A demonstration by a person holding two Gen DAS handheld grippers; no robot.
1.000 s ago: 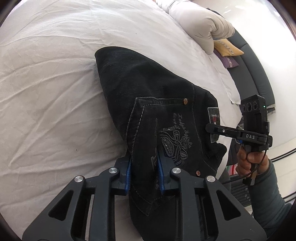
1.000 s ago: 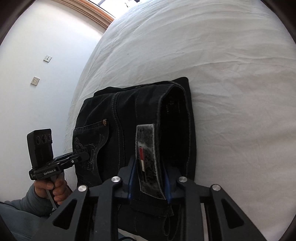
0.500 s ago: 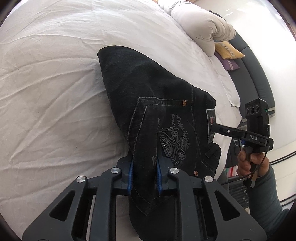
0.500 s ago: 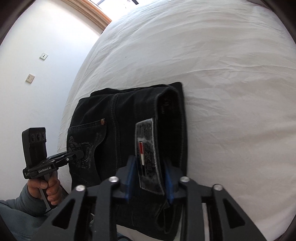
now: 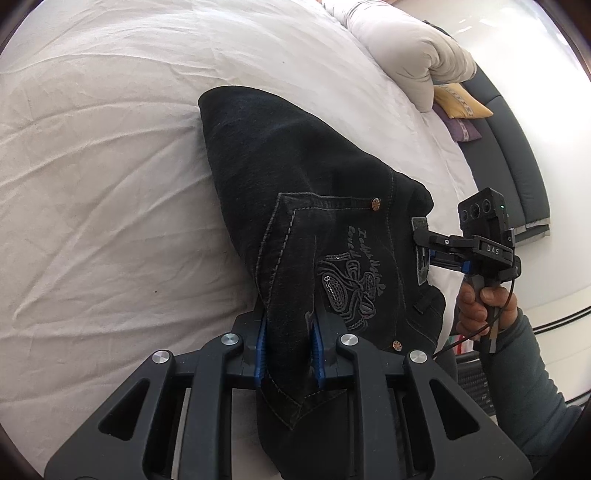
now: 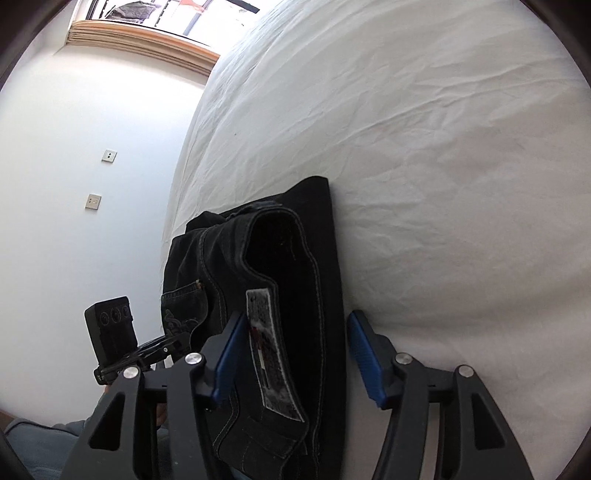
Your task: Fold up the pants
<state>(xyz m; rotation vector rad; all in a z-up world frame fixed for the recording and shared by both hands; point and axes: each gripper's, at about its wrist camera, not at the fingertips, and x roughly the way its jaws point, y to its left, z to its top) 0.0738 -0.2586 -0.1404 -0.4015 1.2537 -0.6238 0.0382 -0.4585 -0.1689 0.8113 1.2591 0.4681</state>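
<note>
The black pants (image 5: 317,206) lie folded in a thick stack near the edge of the white bed (image 5: 110,184), back pocket with embroidery facing up. My left gripper (image 5: 288,343) is shut on the pants at the pocket side. My right gripper (image 6: 295,354) stands open, its blue pads on either side of the waistband and its grey label (image 6: 273,354). The pants also show in the right wrist view (image 6: 295,258). The right gripper shows in the left wrist view (image 5: 424,240) at the waistband, the left one in the right wrist view (image 6: 173,345).
A rolled white duvet (image 5: 406,55) and yellow and purple cushions (image 5: 458,107) lie at the far end by a dark headboard (image 5: 509,147). A white wall with sockets (image 6: 92,201) and a window (image 6: 166,22) stand beyond the bed's other side.
My right gripper has opened and let go of the waistband. The left gripper stays shut on the pants, which have settled onto the bed.
</note>
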